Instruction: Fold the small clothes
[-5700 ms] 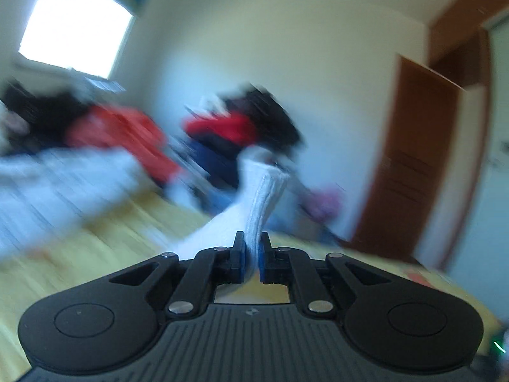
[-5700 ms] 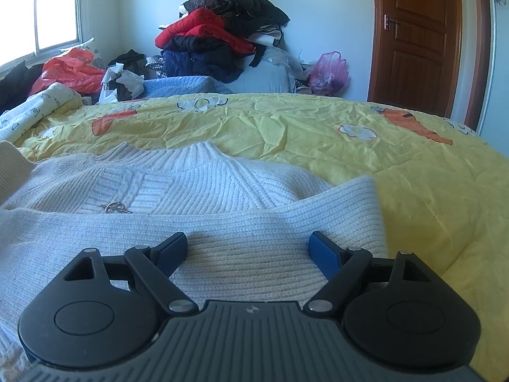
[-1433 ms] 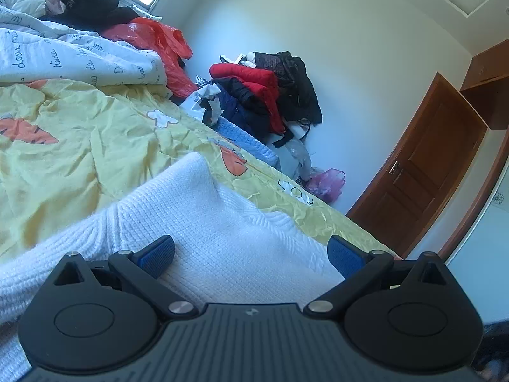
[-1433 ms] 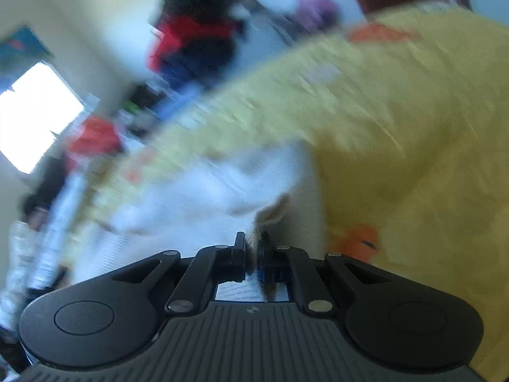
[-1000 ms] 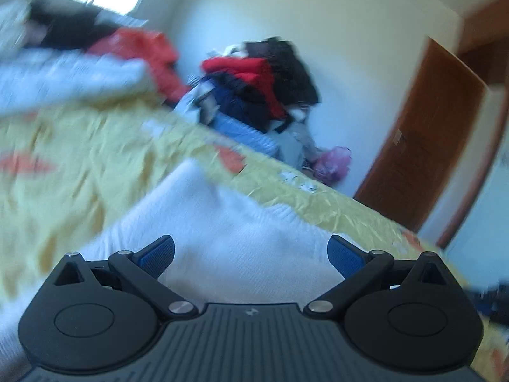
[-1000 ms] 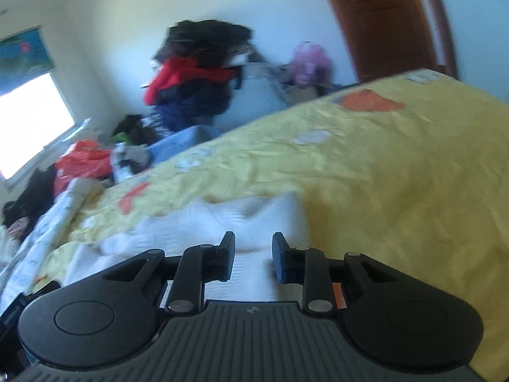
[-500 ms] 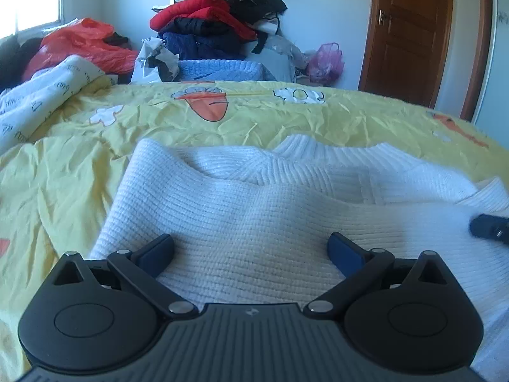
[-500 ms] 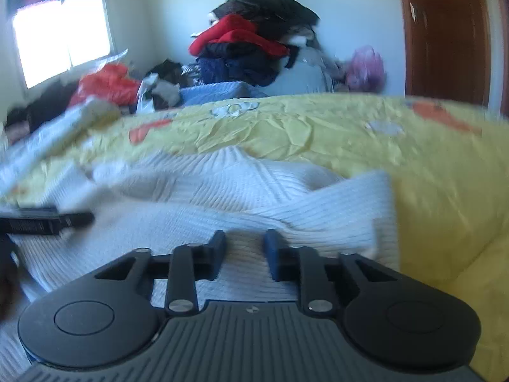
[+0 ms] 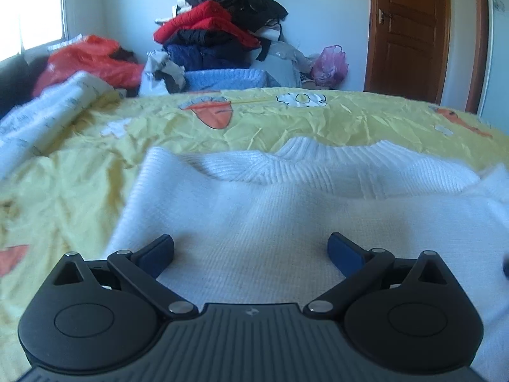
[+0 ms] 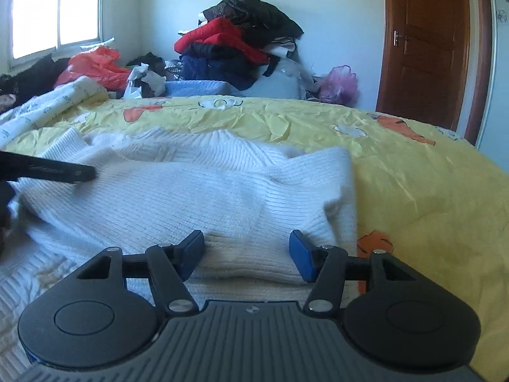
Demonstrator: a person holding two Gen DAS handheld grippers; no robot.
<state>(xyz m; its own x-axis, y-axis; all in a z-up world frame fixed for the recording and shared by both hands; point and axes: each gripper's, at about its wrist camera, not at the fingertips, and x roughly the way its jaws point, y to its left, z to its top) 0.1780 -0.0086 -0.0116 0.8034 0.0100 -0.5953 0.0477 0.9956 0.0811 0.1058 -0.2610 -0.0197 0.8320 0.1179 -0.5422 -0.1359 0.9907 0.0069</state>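
Since half a second ago the right claw (image 10: 246,250) has spread from narrow to wide, gripping nothing. Left claw (image 9: 251,253) stays wide. White sweater (image 9: 286,210) lies under both, on the yellow bed (image 10: 429,191) beyond.

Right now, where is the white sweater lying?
In both wrist views the white sweater lies on the yellow bedspread, directly ahead of the open left gripper and right gripper.

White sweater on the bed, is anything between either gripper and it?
Nothing visible. The left gripper and right gripper both hover open directly over the white sweater on the yellow bedspread, with only knit fabric between their fingers.
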